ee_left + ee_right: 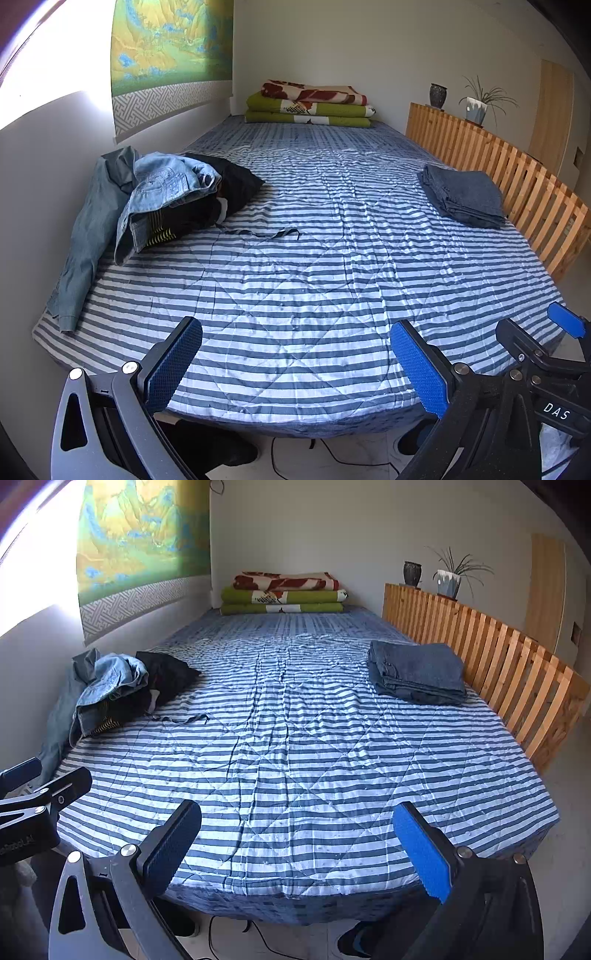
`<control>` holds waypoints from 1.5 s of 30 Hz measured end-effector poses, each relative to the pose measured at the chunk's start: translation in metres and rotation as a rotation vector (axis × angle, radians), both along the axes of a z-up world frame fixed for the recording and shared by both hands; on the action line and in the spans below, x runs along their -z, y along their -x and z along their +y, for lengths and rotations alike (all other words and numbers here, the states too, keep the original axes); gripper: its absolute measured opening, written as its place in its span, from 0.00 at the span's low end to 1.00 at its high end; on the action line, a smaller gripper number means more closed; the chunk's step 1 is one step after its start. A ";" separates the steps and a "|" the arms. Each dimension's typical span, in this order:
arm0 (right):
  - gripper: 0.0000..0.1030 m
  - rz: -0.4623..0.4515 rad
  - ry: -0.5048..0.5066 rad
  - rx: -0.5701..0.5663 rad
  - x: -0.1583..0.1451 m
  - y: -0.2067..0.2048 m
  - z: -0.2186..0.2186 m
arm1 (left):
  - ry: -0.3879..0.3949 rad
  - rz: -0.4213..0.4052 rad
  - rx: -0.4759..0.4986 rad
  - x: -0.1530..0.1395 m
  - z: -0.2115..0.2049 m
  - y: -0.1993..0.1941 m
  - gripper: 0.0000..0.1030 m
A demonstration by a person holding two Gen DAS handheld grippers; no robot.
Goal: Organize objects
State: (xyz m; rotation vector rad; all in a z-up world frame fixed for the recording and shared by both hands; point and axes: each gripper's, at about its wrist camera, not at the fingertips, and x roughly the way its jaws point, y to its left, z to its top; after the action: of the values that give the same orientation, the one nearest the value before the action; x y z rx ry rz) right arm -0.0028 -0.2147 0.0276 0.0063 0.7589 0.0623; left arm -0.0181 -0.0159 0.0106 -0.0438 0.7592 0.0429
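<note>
A heap of loose clothes [162,199] [118,690] lies at the left side of the striped bed [295,280] [295,760]: a light denim piece, a grey-blue garment hanging over the bed's edge and a black one with a thin strap trailing out. A folded dark blue garment [465,195] [421,672] sits at the right side by the wooden rail. My left gripper [295,365] hovers open above the bed's near edge, nothing between its fingers. My right gripper [297,845] is open too, empty, beside the left one.
Folded green and red blankets [310,105] [284,592] are stacked at the bed's far end. A slatted wooden rail [517,184] [498,664] runs along the right side, with a vase and a potted plant [476,103] on it. A cable lies on the floor below.
</note>
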 end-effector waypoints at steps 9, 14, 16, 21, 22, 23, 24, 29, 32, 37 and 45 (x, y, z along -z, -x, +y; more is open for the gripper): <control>0.99 0.037 -0.005 0.016 0.014 -0.014 -0.004 | 0.004 0.034 0.017 0.018 -0.006 -0.023 1.00; 0.99 0.042 -0.004 0.012 0.016 -0.021 -0.003 | 0.004 0.034 0.013 0.019 -0.004 -0.029 1.00; 0.99 0.044 -0.002 0.010 0.016 -0.023 -0.002 | 0.004 0.037 0.011 0.020 -0.003 -0.031 1.00; 0.99 0.045 -0.006 0.011 0.016 -0.026 -0.003 | 0.003 0.046 0.016 0.023 -0.005 -0.035 1.00; 0.99 0.046 -0.007 0.012 0.016 -0.026 -0.003 | 0.004 0.047 0.018 0.023 -0.006 -0.036 1.00; 0.99 0.046 -0.007 0.013 0.016 -0.027 -0.003 | 0.003 0.048 0.019 0.023 -0.006 -0.037 1.00; 0.99 0.046 -0.007 0.015 0.017 -0.028 -0.003 | 0.002 0.048 0.019 0.024 -0.007 -0.037 1.00; 0.99 0.048 -0.006 0.010 0.019 -0.029 -0.002 | -0.001 0.051 0.022 0.025 -0.009 -0.039 1.00; 0.99 0.050 -0.008 0.006 0.019 -0.030 -0.002 | -0.002 0.053 0.022 0.026 -0.009 -0.039 1.00; 0.99 0.051 -0.010 0.005 0.020 -0.031 0.000 | 0.000 0.054 0.018 0.027 -0.009 -0.042 1.00; 0.99 0.061 -0.006 -0.001 0.022 -0.035 0.005 | 0.004 0.061 0.012 0.031 -0.004 -0.045 1.00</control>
State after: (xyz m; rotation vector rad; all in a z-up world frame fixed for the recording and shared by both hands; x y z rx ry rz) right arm 0.0318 -0.2100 0.0054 0.0135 0.8199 0.0653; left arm 0.0266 -0.0204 -0.0207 -0.0422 0.8204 0.0315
